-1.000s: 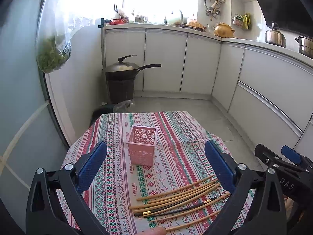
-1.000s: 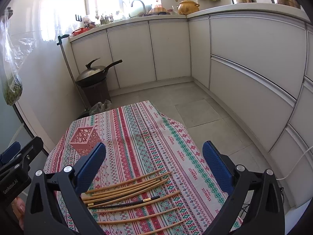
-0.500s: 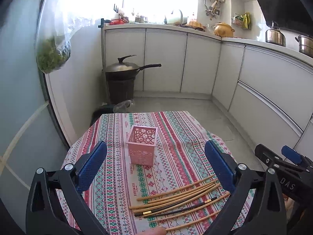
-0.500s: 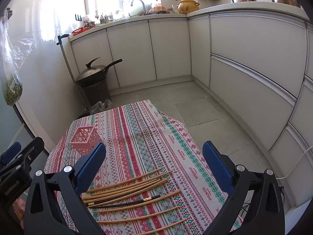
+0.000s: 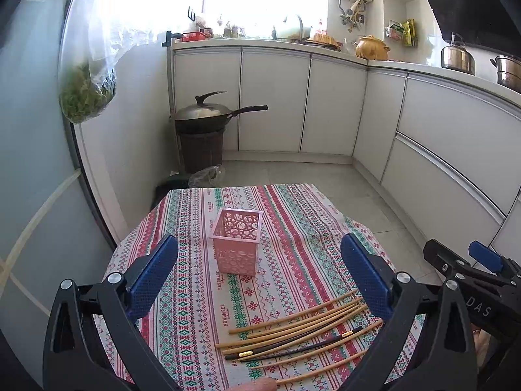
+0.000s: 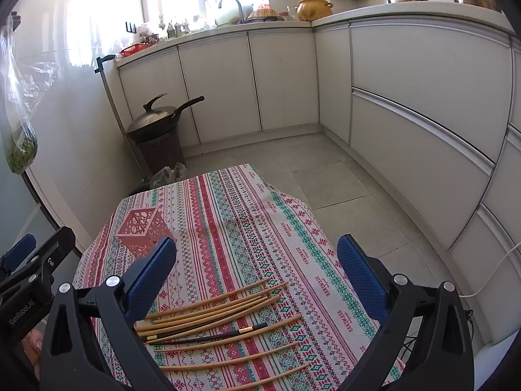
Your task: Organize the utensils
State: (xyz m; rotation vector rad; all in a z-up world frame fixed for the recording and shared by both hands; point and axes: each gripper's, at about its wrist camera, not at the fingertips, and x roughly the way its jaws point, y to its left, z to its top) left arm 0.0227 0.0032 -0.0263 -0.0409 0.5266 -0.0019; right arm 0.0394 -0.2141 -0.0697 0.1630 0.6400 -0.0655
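A pink perforated holder (image 5: 237, 241) stands upright and empty on the patterned tablecloth (image 5: 202, 325), also visible as the pink holder (image 6: 143, 231) at the left of the right wrist view. Several wooden chopsticks (image 5: 293, 329) and two black ones (image 5: 293, 348) lie side by side near the table's front; the same chopsticks (image 6: 215, 319) lie in front of my right gripper. My left gripper (image 5: 259, 277) hovers open above the table, behind the chopsticks. My right gripper (image 6: 257, 277) is open too, with nothing held. Each gripper shows at the other view's edge.
White kitchen cabinets (image 6: 407, 97) wrap the back and right. A black wok (image 5: 208, 114) sits on a dark bin beyond the table. A plastic bag of greens (image 5: 88, 97) hangs at the left. Tiled floor (image 6: 342, 195) lies right of the table.
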